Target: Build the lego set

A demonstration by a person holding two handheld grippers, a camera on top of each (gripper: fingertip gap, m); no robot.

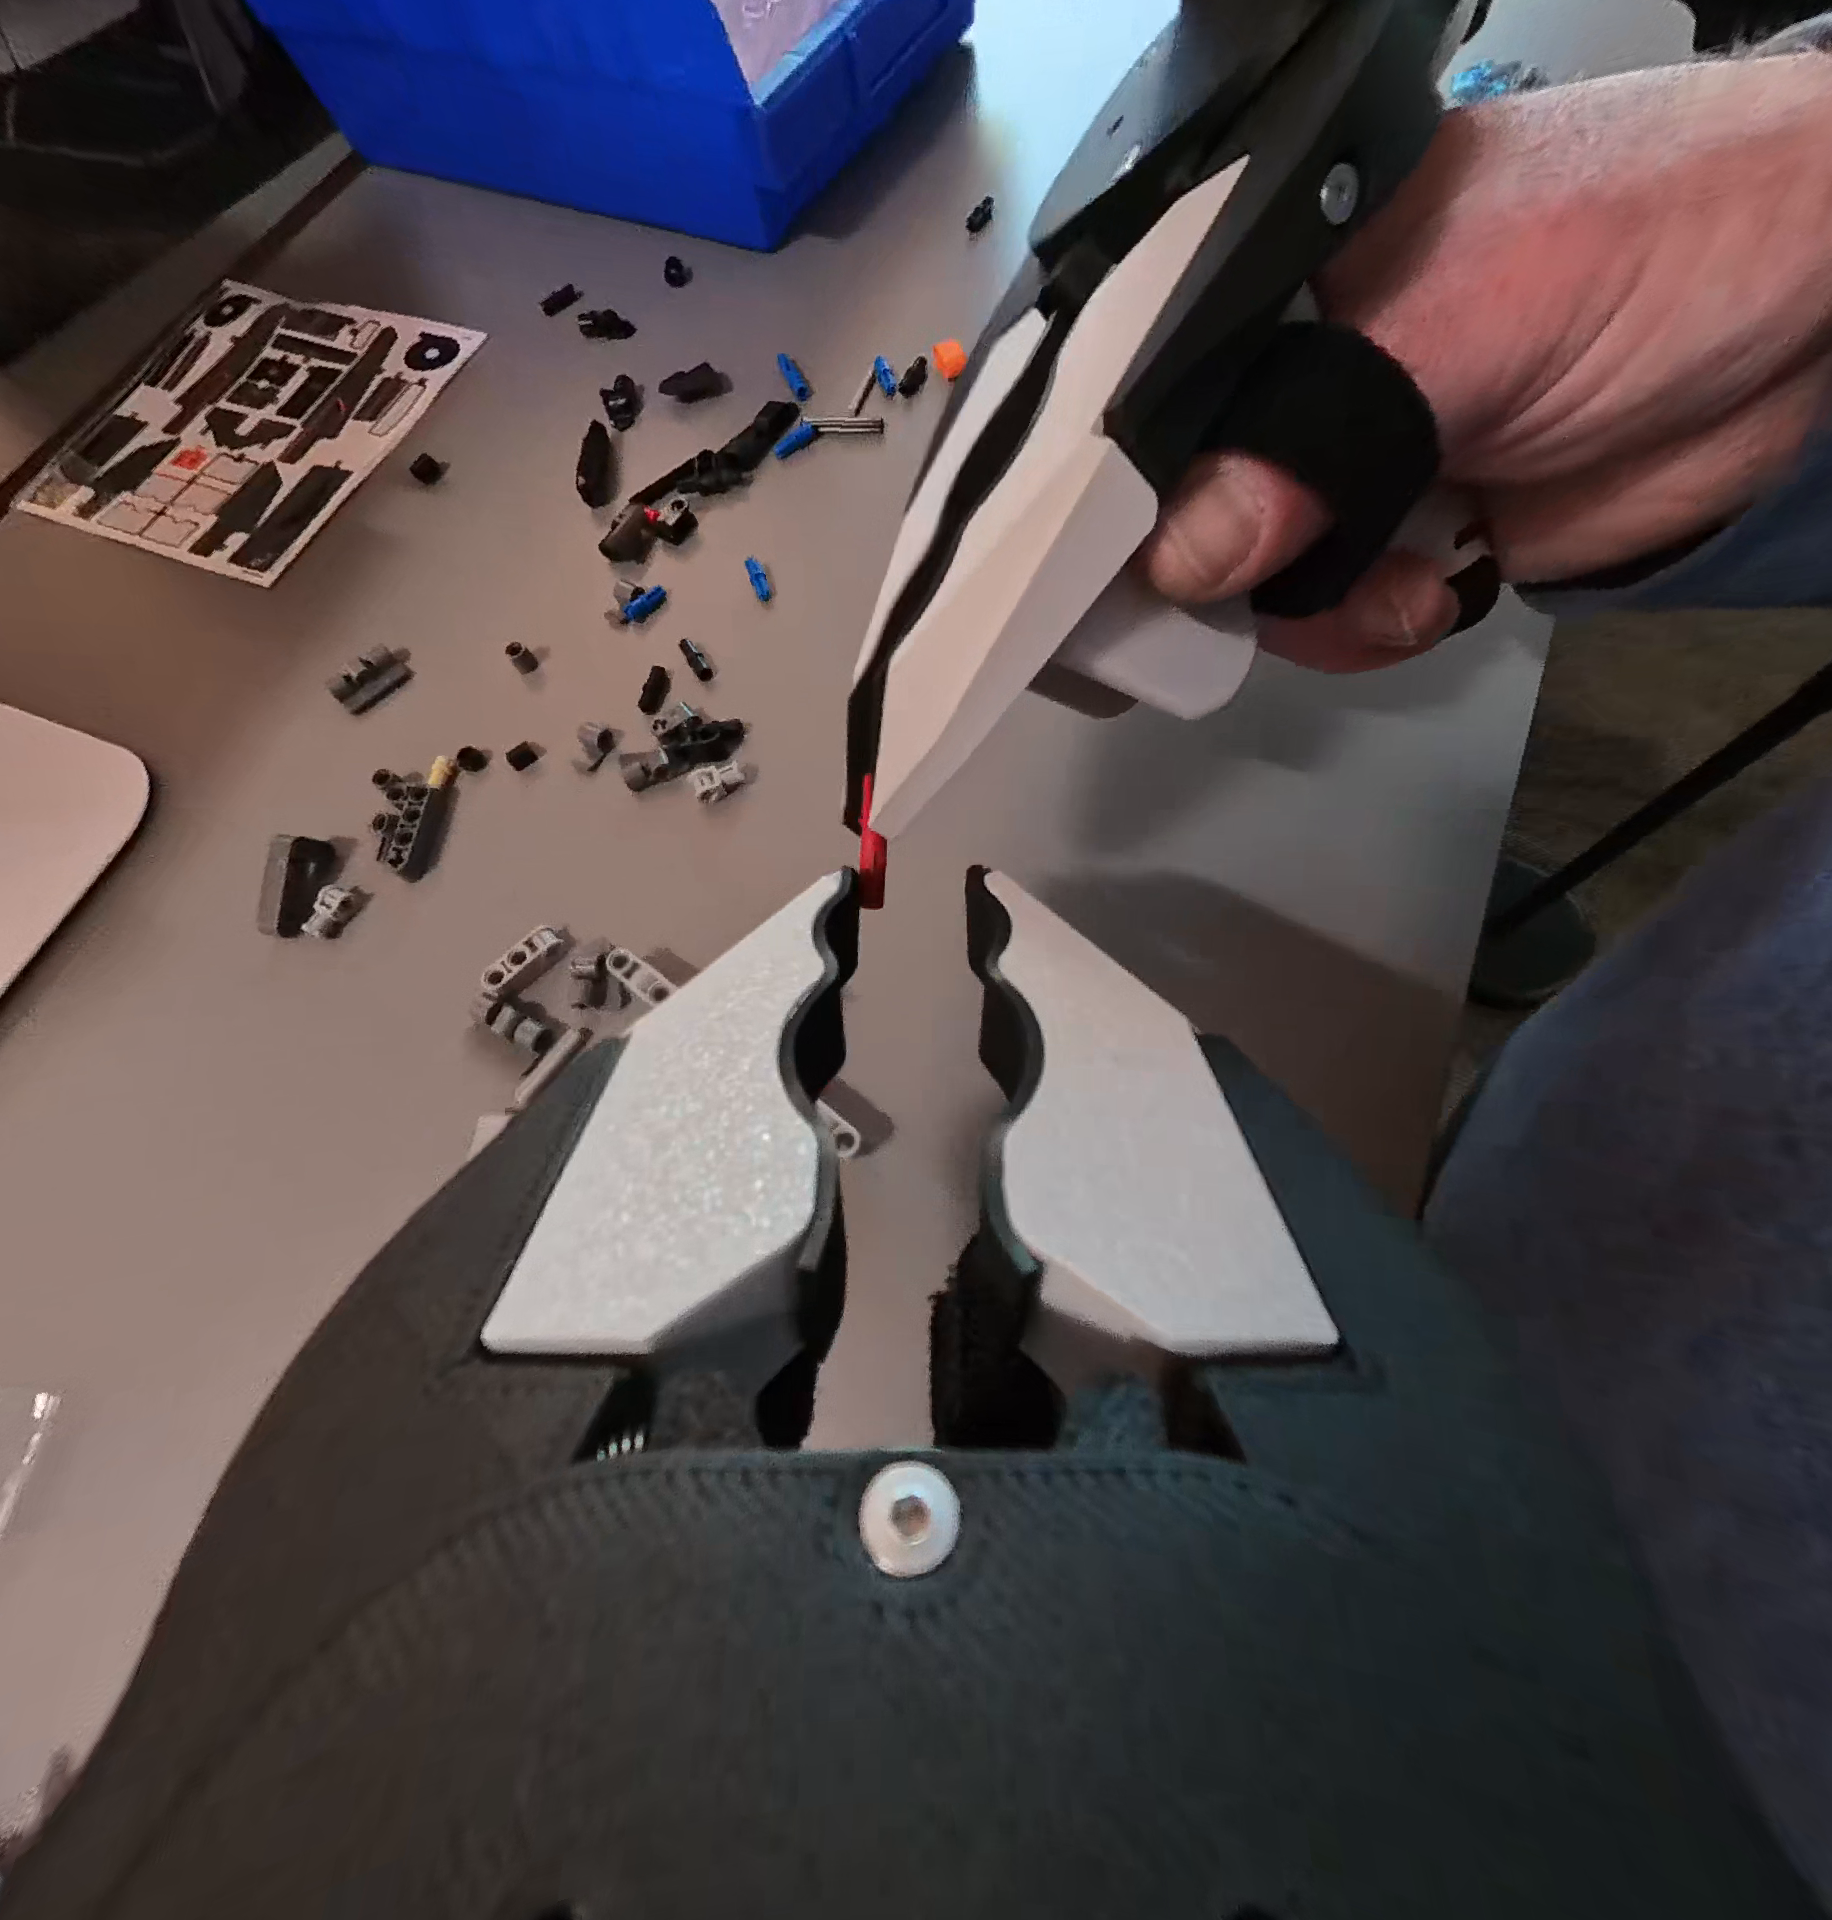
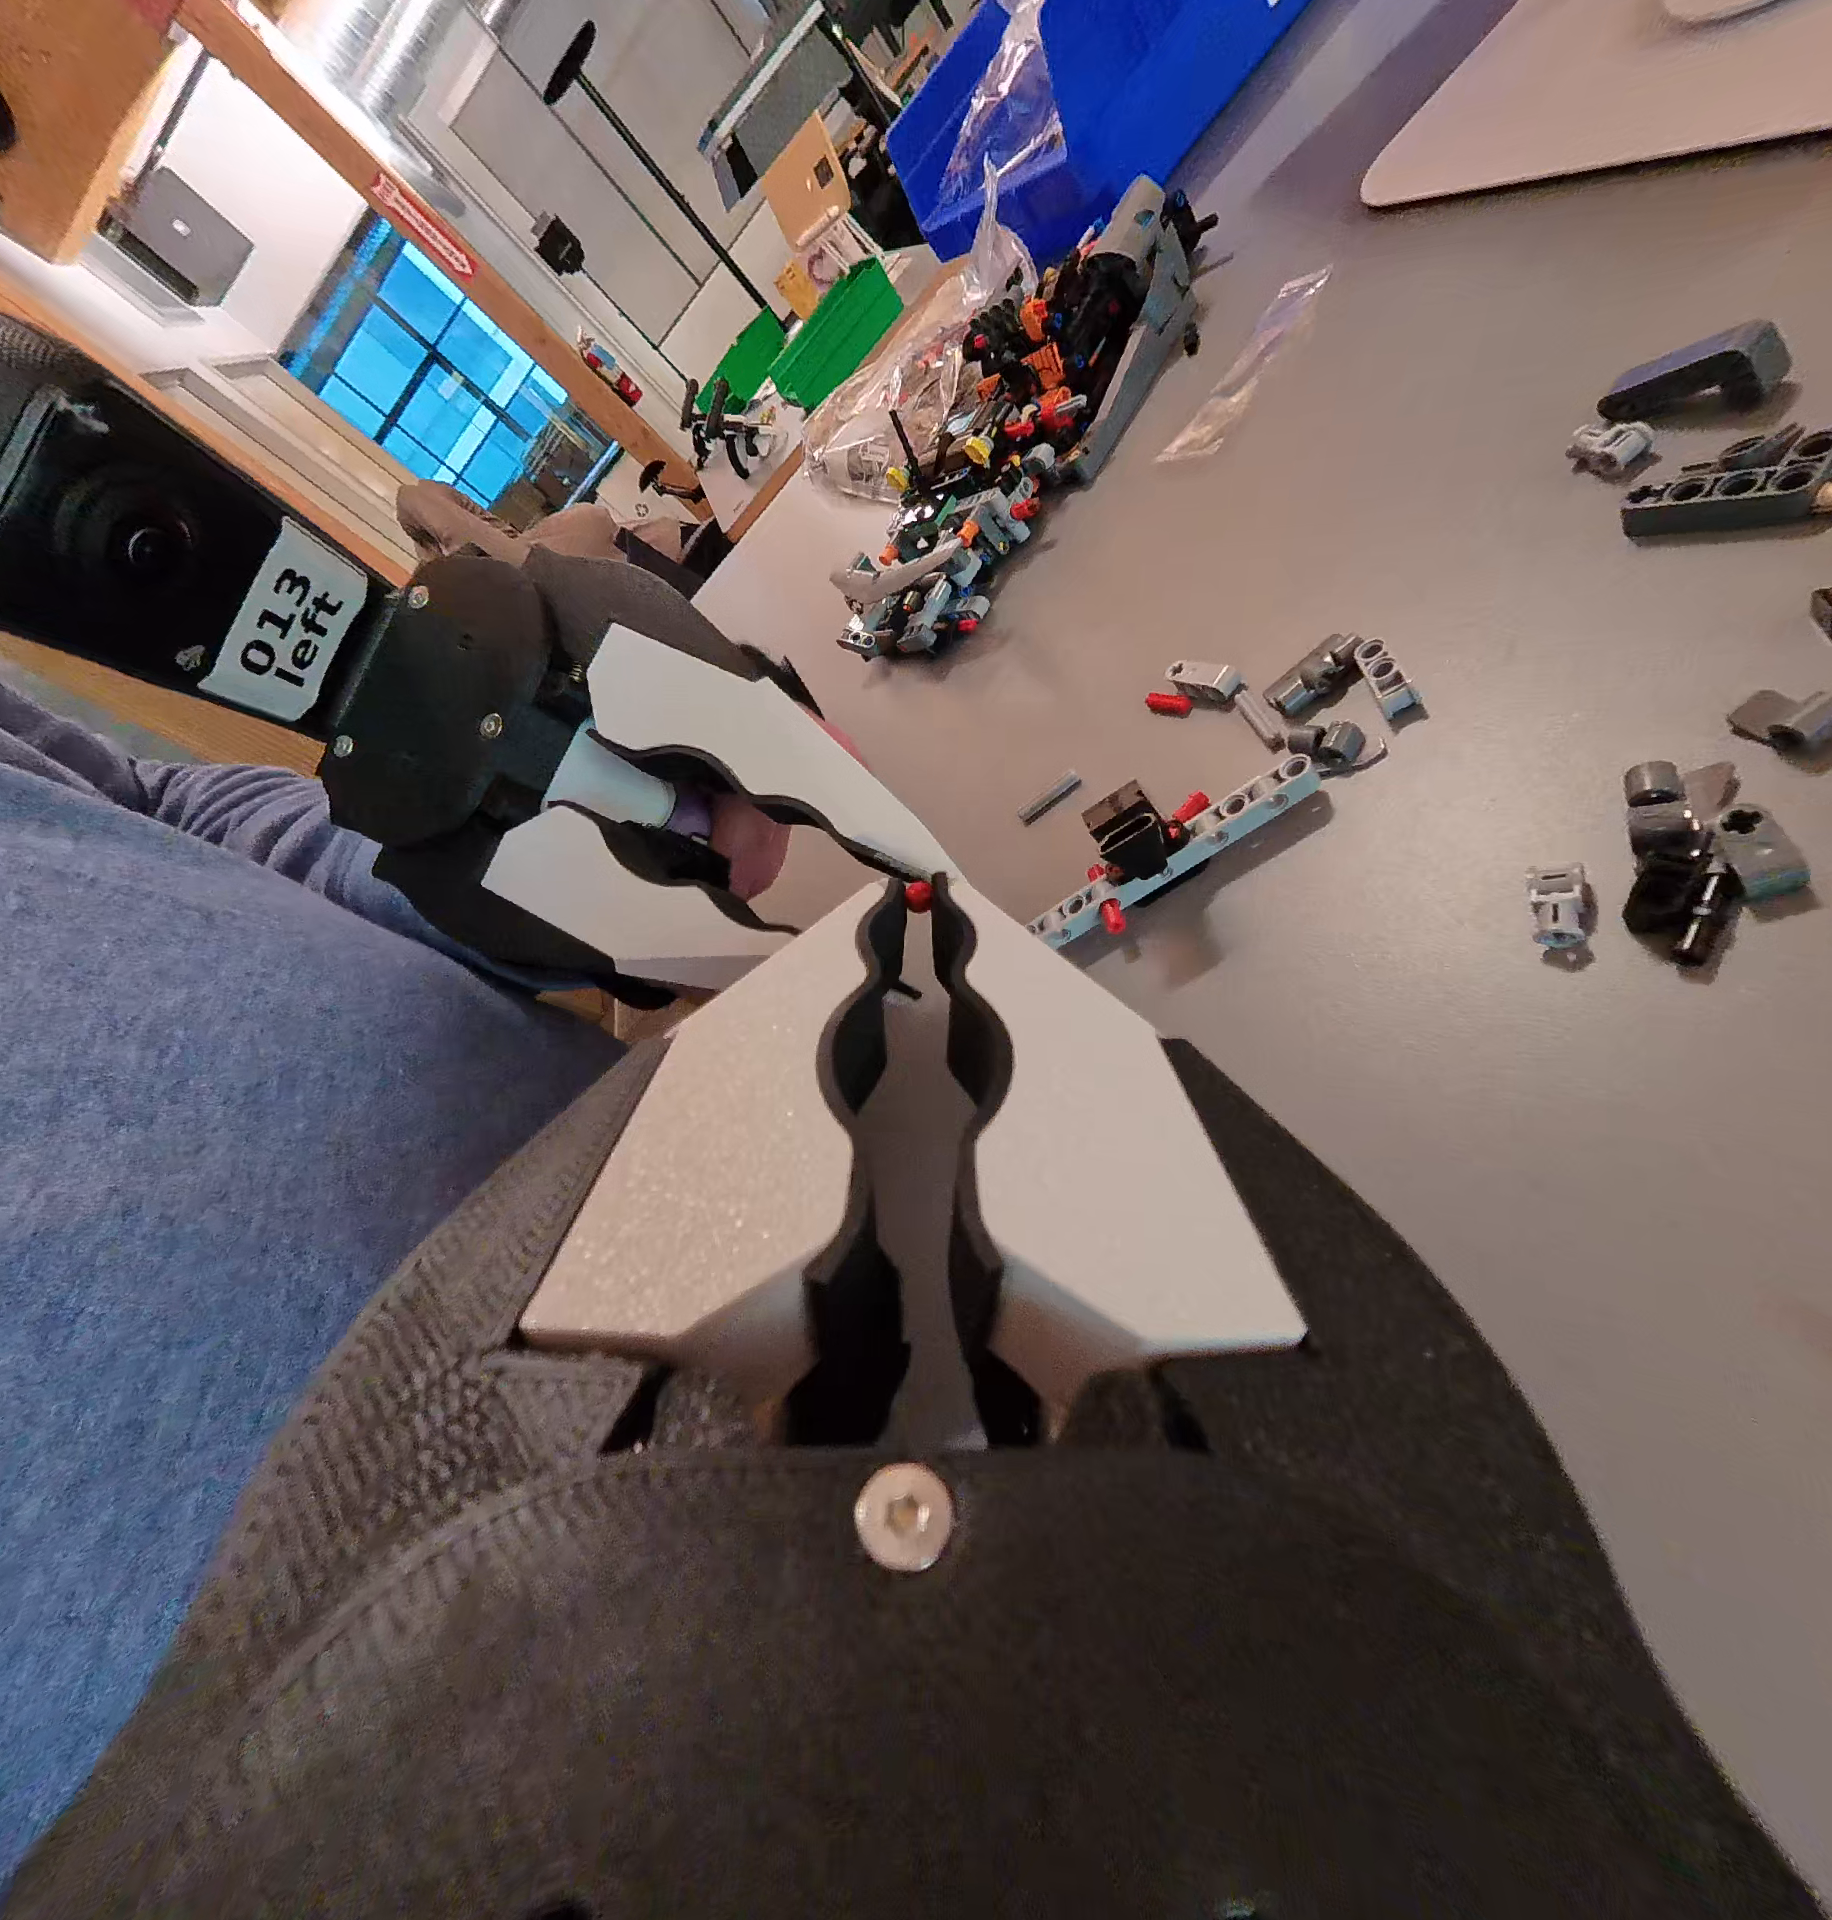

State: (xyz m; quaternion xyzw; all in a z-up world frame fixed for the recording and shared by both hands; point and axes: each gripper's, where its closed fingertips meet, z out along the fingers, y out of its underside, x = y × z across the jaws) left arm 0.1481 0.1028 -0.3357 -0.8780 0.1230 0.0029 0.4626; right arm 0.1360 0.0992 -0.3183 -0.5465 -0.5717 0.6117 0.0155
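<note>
My right gripper [image 2: 917,896] is shut on a small red pin [image 2: 917,894] at its very tips. In the left wrist view it [image 1: 863,821] comes down from the upper right, held by a hand, with the red pin [image 1: 871,868] sticking out below the tips. My left gripper [image 1: 914,883] is open and empty, held above the grey table [image 1: 1151,821]. The pin hangs right beside its left fingertip [image 1: 834,904]. The left gripper's white fingers [image 2: 704,717] also show spread apart in the right wrist view, meeting my right tips.
Loose black, grey and blue pieces [image 1: 673,488] lie scattered on the table, with a sticker sheet [image 1: 247,426] and a blue bin [image 1: 621,94] behind. A grey beam with red pins [image 2: 1182,842], a part-built model [image 2: 1026,416] and a light mat [image 2: 1618,94] lie nearby. Left and right tips are no more than a few centimetres apart.
</note>
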